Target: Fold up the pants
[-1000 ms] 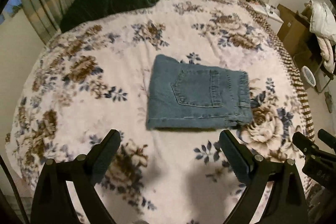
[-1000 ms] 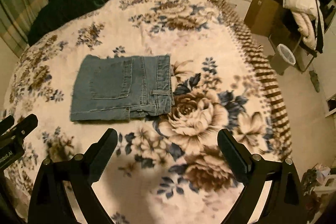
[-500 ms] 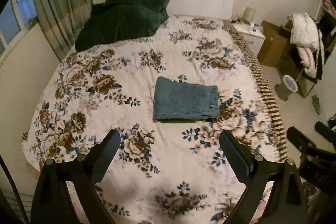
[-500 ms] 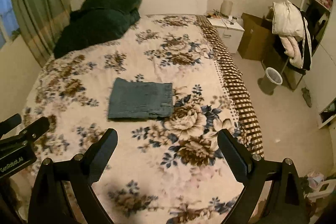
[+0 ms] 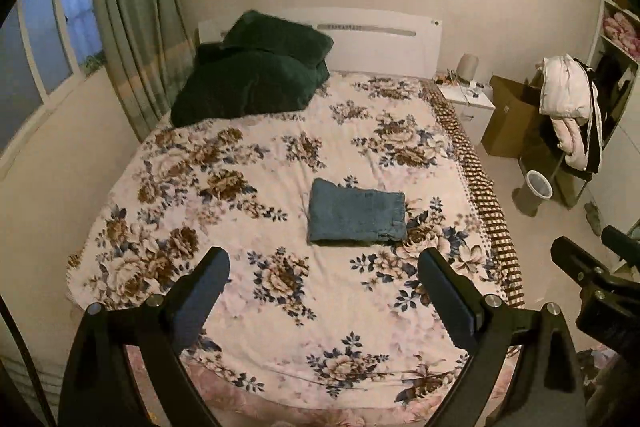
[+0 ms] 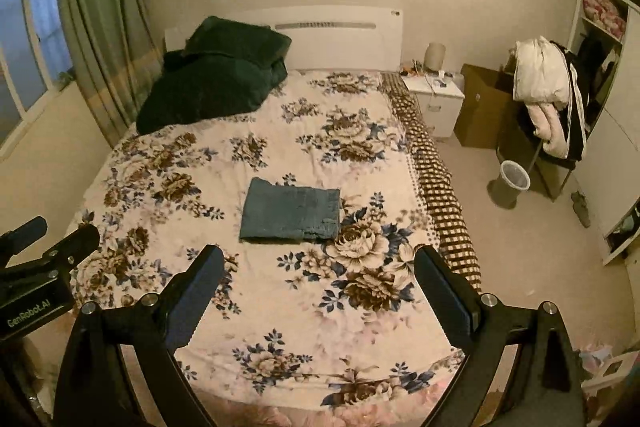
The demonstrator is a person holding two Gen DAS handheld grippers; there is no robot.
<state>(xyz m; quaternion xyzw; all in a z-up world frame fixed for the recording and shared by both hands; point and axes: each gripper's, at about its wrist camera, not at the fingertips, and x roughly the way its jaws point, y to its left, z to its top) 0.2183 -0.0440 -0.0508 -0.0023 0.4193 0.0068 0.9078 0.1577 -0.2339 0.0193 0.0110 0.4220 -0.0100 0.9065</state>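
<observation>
1. The pants (image 5: 357, 215) were seen folded into a flat blue rectangle, lying near the middle of the bed (image 5: 248, 307) on its flowered cover.
2. The left hand-held gripper (image 5: 324, 273) was held above the foot of the bed with its jaws spread wide apart and nothing between them.
3. The pants were found well apart from the left hand-held gripper, ahead of it and roughly between the lines of its two fingers.
4. The right hand-held gripper (image 6: 319, 269) was likewise held with its jaws wide apart and empty, above the foot of the bed.
5. From the right wrist view the pants (image 6: 291, 209) were seen ahead and slightly to the left of centre, touched by neither finger.
6. A dark green blanket (image 5: 256, 77) was heaped at the head of the bed, well apart from the pants.
7. A bin (image 6: 514, 181) was seen on the floor beside the bed.
</observation>
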